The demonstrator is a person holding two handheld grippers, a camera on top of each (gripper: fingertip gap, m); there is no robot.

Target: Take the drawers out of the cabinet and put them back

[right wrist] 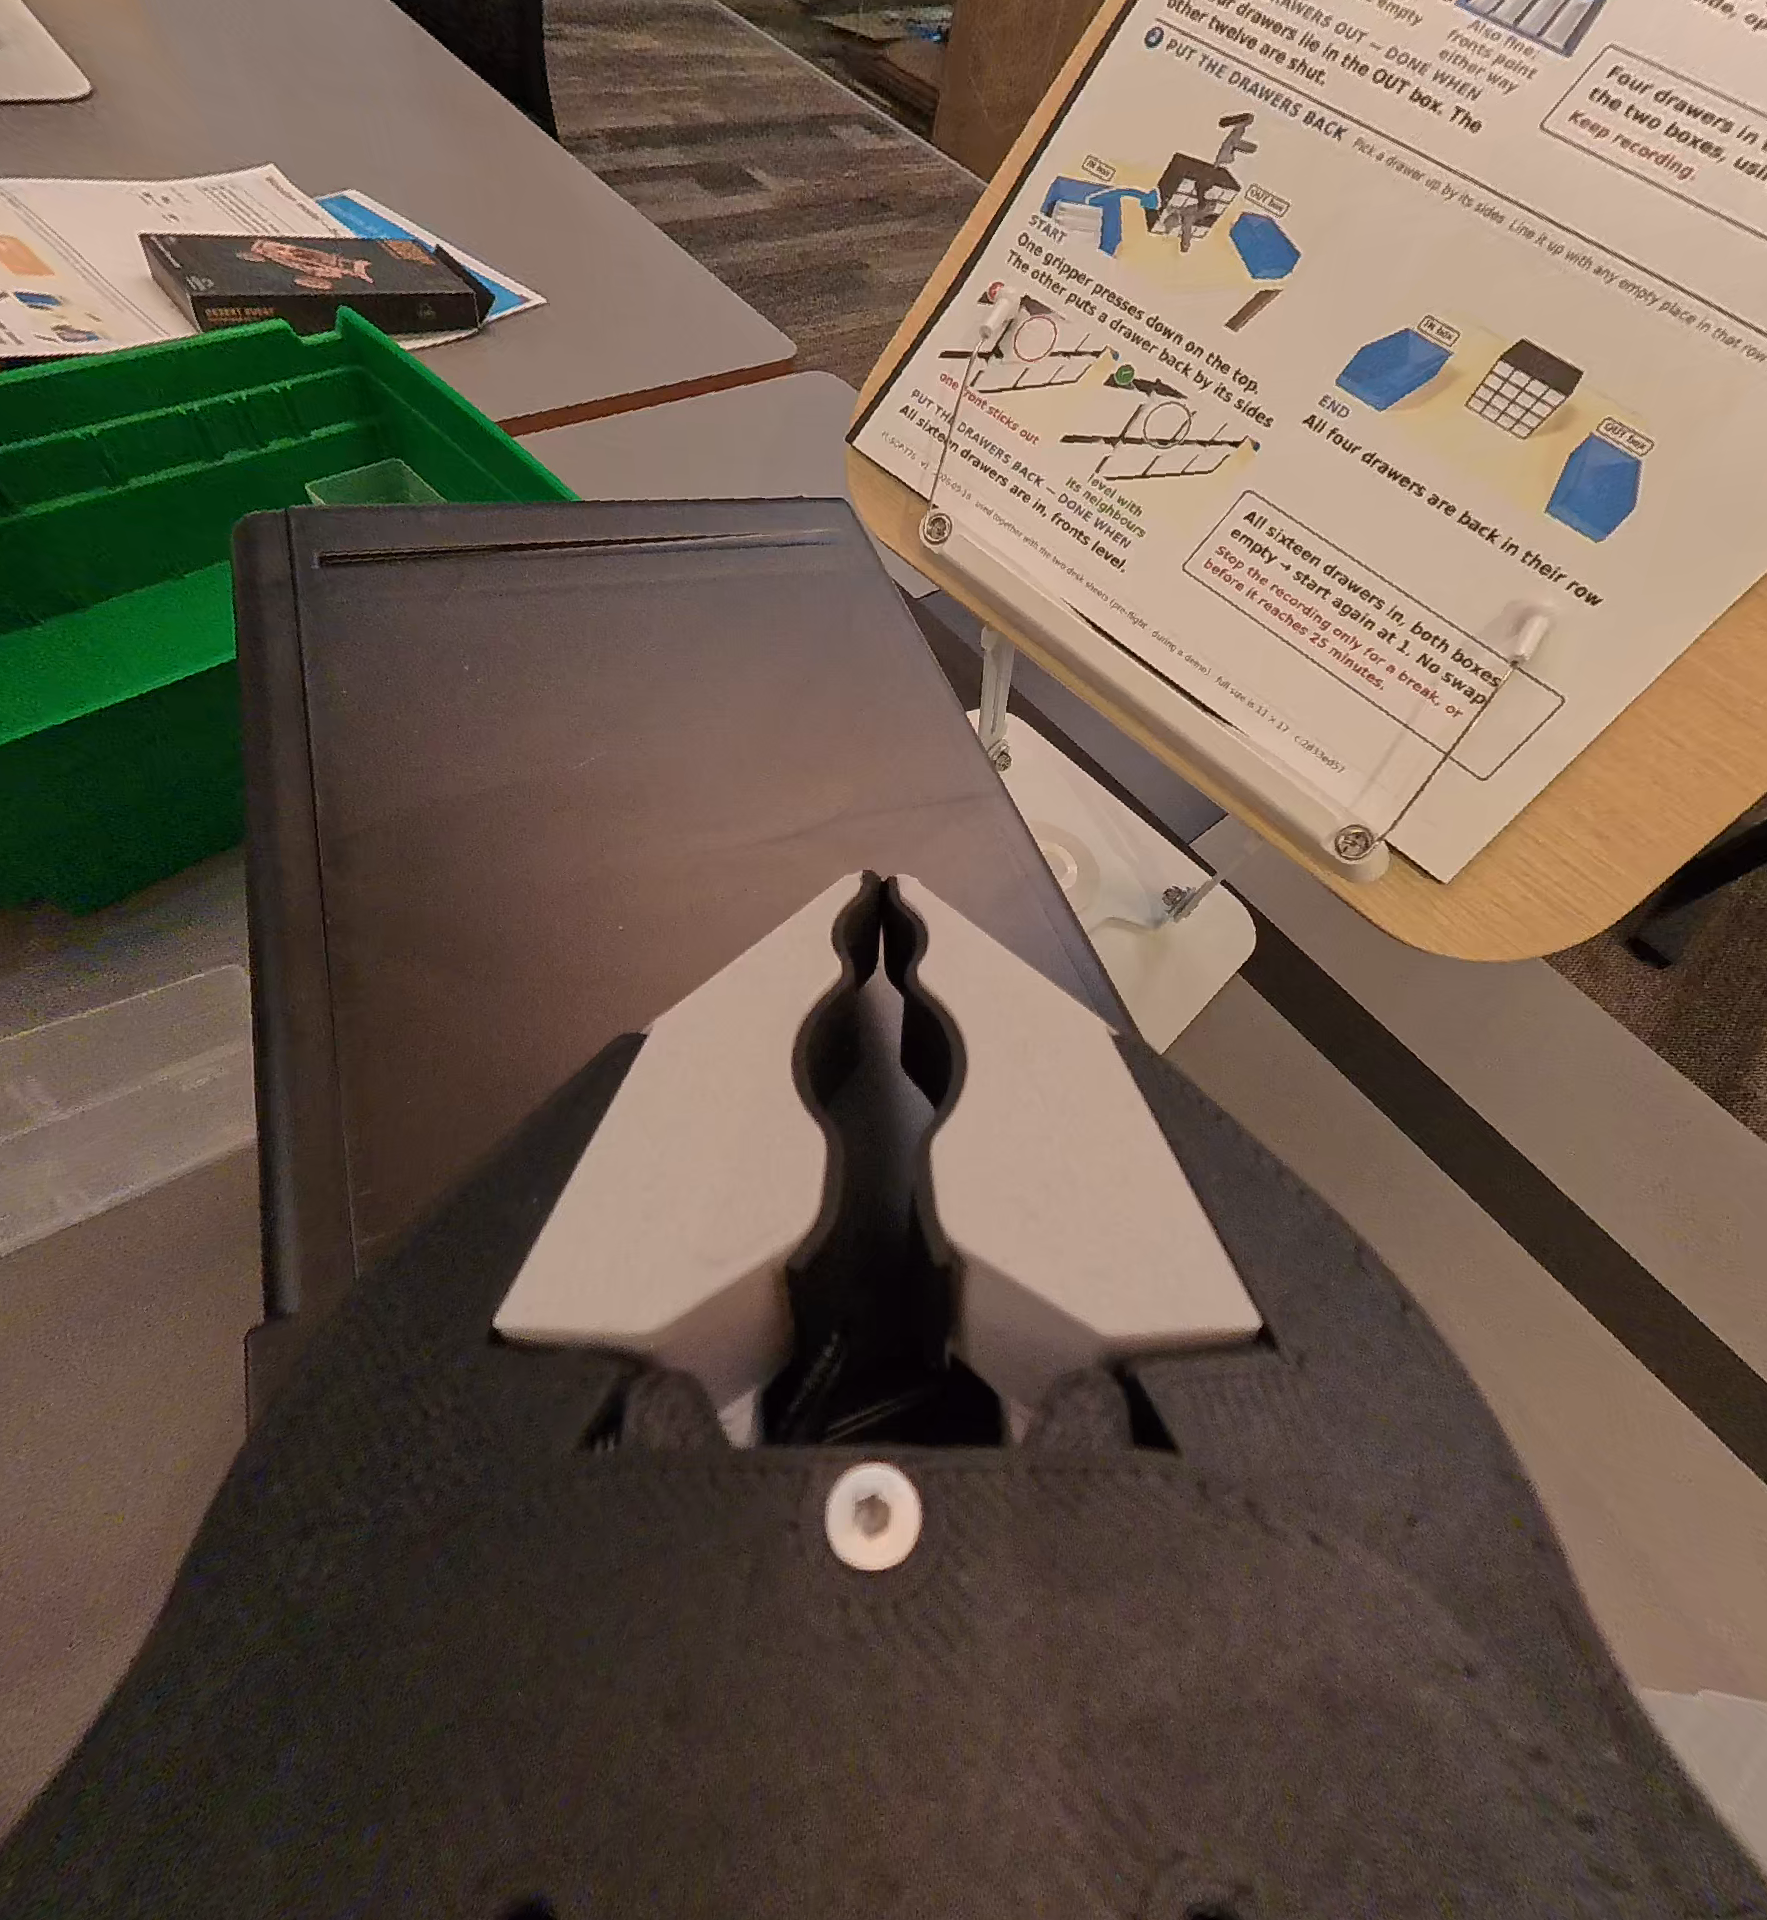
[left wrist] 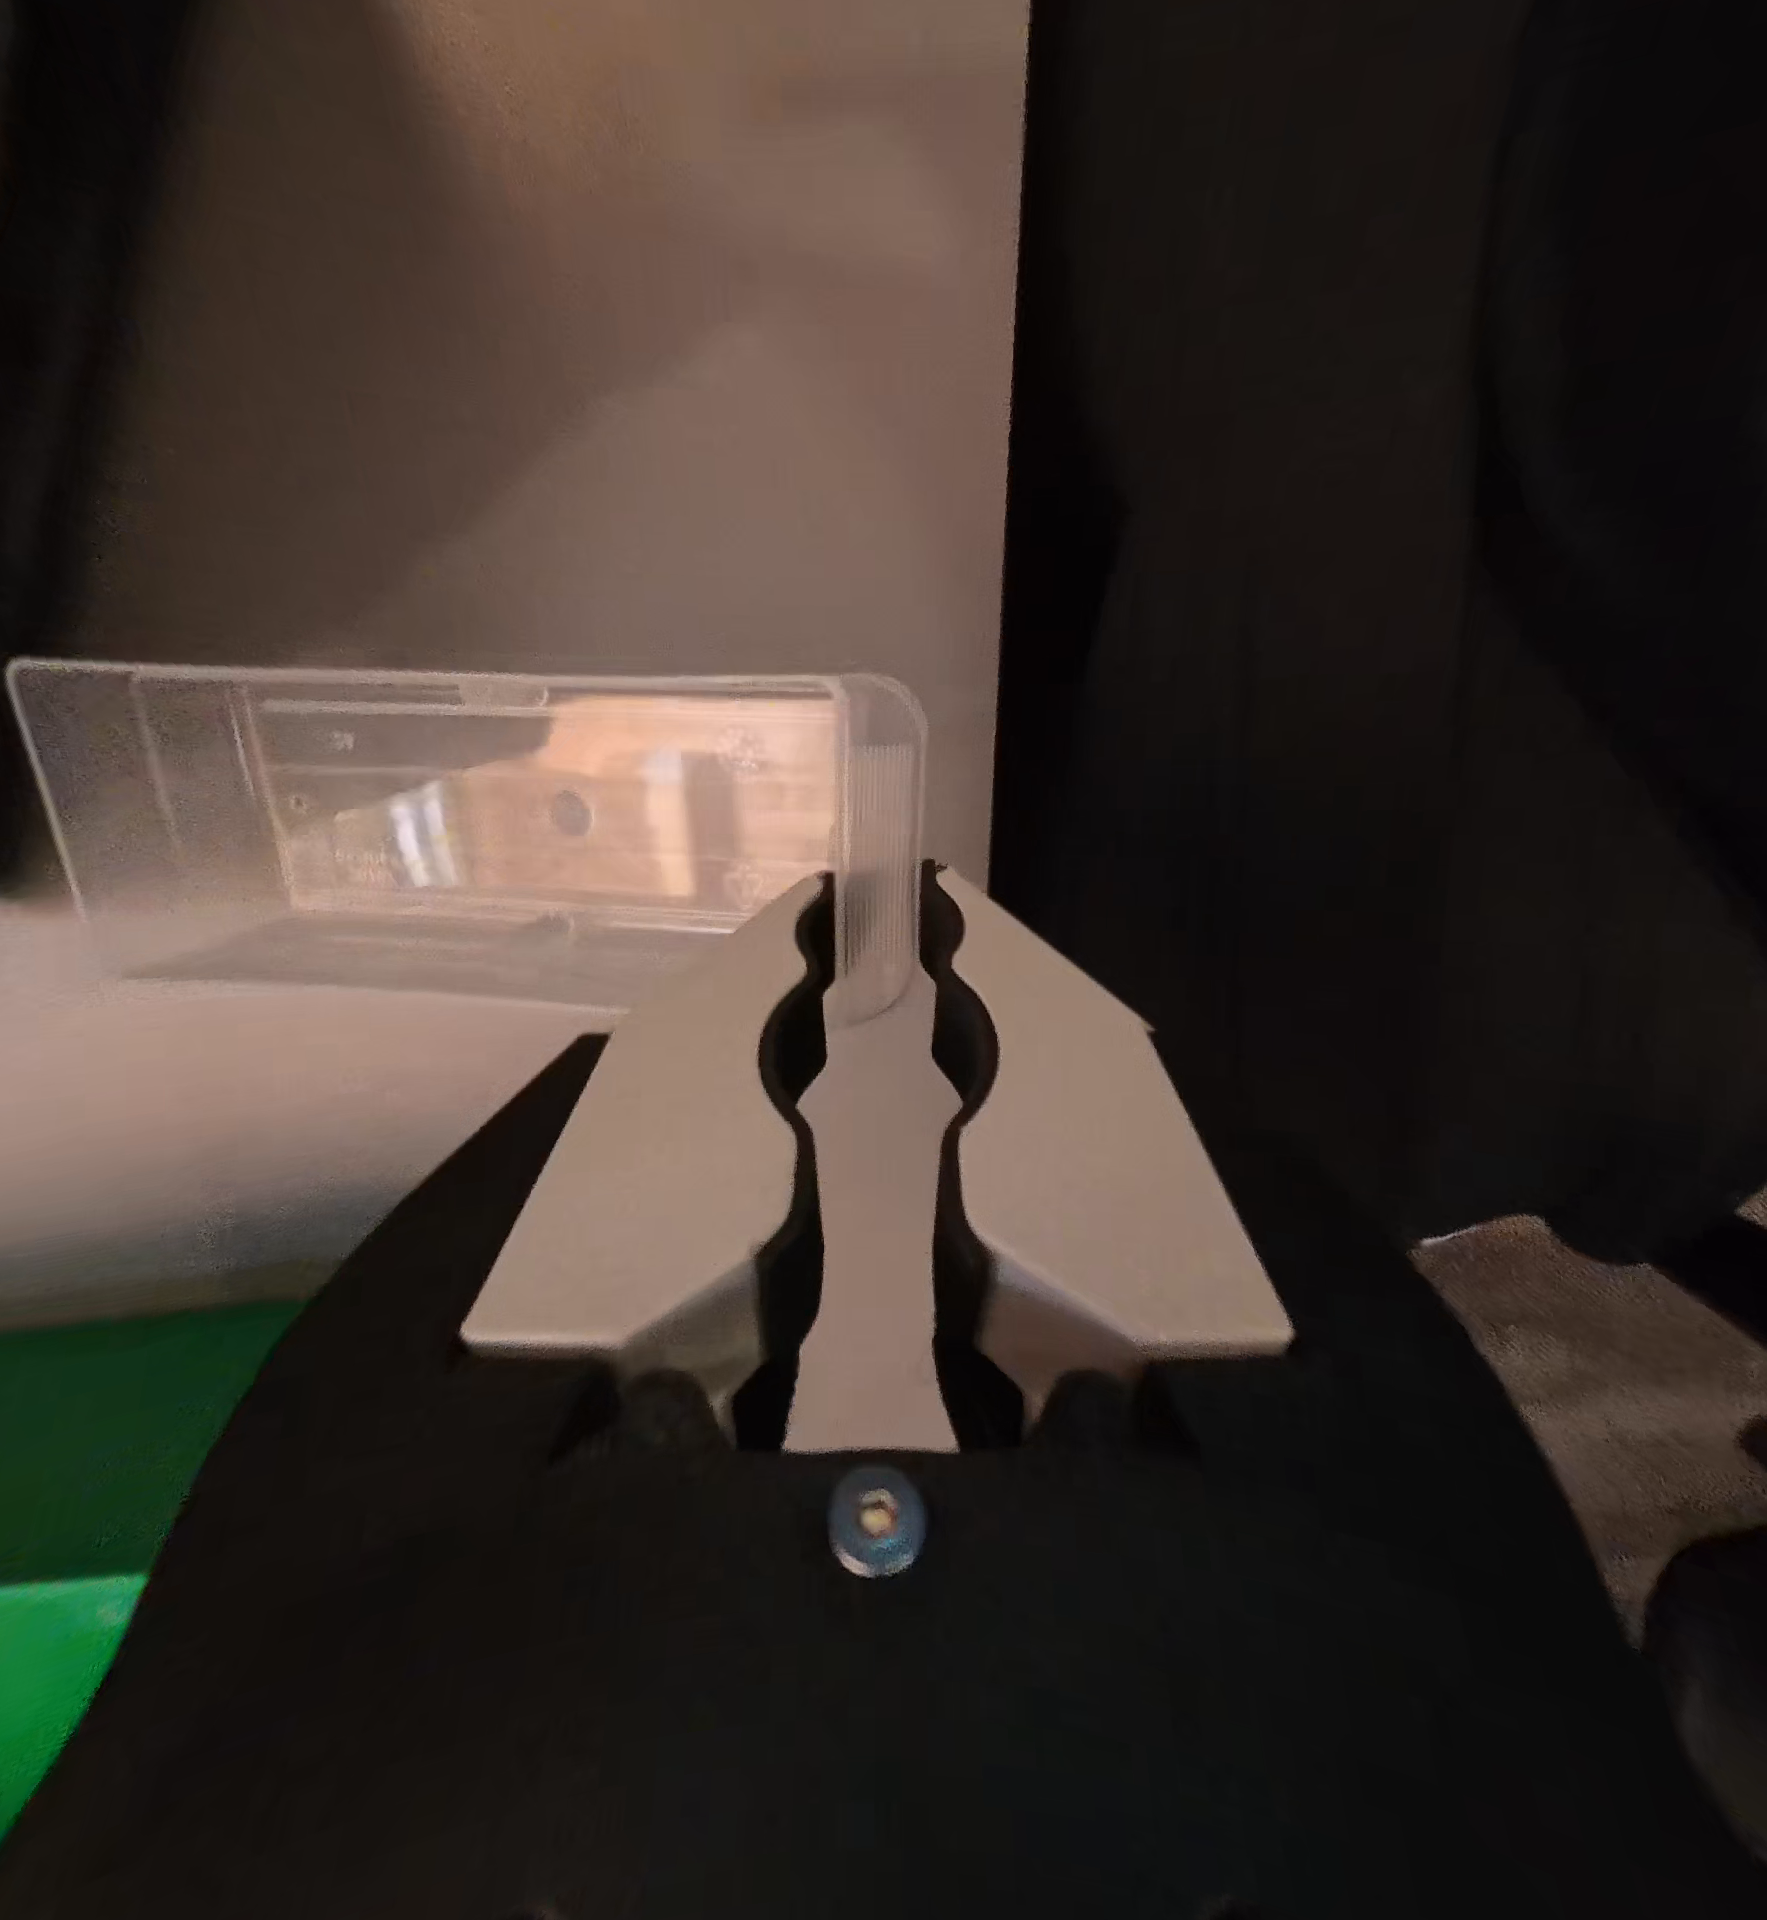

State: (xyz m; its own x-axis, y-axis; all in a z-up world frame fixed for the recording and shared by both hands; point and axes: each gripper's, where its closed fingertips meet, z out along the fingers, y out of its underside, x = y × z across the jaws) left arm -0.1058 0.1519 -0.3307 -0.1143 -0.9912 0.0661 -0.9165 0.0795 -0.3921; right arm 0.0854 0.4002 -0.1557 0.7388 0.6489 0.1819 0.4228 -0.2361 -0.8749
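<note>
L gripper is clamped on the ribbed front tab of a clear plastic drawer; grey fingers are pinched on the tab's lower end, w/ the drawer body reaching off to the left, its far side blurry. Under the drawer is a pale surface; a green patch shows near left. Right of the drawer is a dark upright mass, prob. the cabinet side, can't tell for sure.

R gripper has its tips together w/ nothing between them, over the flat black top of the cabinet; whether the tips touch the top, can't tell. Left of the cabinet sits a green bin w/ a small clear drawer inside near its right end. Right of the cabinet stands a tilted wooden board w/ a printed instruction sheet on a white stand. Farther left, on a grey table, lie papers and a small dark box.
</note>
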